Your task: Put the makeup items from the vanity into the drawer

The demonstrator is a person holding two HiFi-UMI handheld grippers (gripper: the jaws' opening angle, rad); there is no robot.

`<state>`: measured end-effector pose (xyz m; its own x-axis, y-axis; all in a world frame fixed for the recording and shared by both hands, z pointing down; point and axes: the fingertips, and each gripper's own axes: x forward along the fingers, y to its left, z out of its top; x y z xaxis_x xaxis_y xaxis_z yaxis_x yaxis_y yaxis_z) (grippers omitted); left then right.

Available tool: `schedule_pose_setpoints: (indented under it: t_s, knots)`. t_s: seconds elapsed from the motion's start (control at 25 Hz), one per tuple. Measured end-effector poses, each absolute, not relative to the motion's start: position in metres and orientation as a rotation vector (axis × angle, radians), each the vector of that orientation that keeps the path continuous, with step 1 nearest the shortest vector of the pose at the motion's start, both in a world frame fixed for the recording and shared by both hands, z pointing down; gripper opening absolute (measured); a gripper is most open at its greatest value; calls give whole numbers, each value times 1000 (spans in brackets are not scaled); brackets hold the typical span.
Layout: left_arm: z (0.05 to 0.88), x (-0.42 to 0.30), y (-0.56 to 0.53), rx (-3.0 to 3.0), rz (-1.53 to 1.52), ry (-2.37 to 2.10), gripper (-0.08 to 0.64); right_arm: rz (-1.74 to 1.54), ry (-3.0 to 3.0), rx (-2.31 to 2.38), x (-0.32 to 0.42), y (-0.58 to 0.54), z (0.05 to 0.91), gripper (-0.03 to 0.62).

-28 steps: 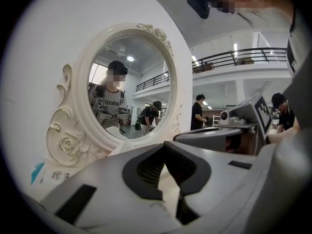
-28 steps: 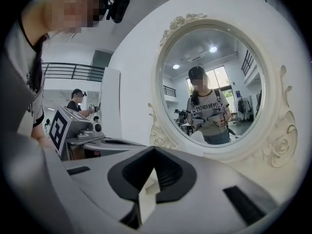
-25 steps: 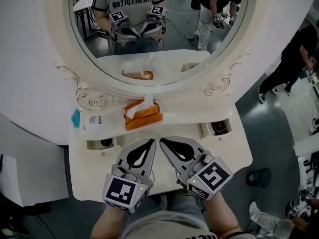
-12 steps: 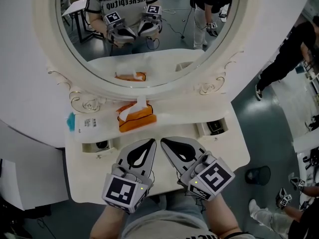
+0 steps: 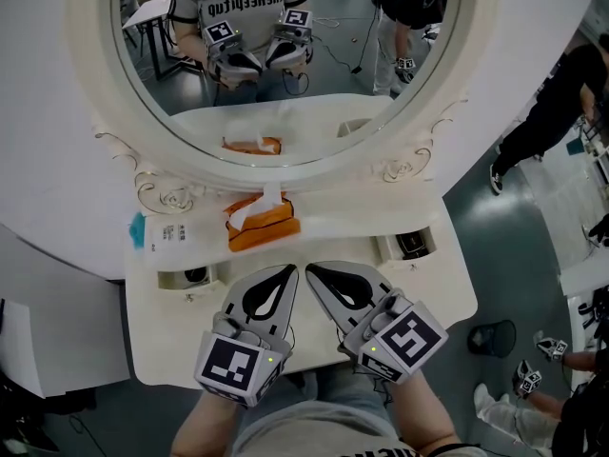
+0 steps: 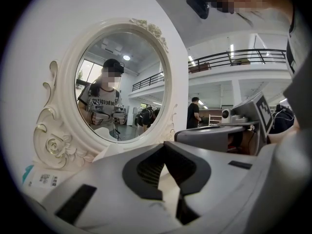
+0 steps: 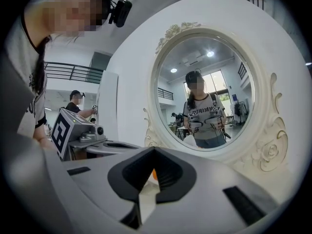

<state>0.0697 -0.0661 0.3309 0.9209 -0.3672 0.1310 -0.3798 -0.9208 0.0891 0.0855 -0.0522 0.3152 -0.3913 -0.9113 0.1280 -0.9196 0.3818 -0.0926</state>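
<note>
Neither of my tongs has moved since a second ago. Only my head has shifted, sliding the mirror (image 5: 285, 55) a little leftward in view. The tube (image 5: 169, 238), white with a blue cap, lies flat ahead and to the left of my left tongs (image 5: 288, 272), just beside the orange tissue box (image 5: 259, 223). Two small open drawers are set in the counter (image 5: 447, 288). One (image 5: 195, 276) is just ahead-left of the left tongs and the other (image 5: 411, 245) is ahead-right of my right tongs (image 5: 312, 272). Each holds something dark that I can't identify. Both tongs are closed tip to tip and carry nothing, side by side over the counter's front. To start well, I reckon I should open the left tongs before reaching and take the tube across its width near the middle. I'd squeeze gently, since it looks soft and could slip.
</note>
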Motion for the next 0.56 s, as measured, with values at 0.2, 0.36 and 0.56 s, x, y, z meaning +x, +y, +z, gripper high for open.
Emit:
schedule_pose_setpoints:
  t_s: [0.2, 0.36, 0.56]
  knots:
    - [330, 70, -65, 2963, 165, -583, 37, 217, -2564, 1692, 85, -51, 313, 8]
    - [329, 72, -63, 2967, 158, -581, 37, 211, -2562, 1685, 86, -50, 312, 8]
    - [329, 75, -58, 2949, 181, -577, 37, 205, -2564, 1681, 89, -46, 311, 8]
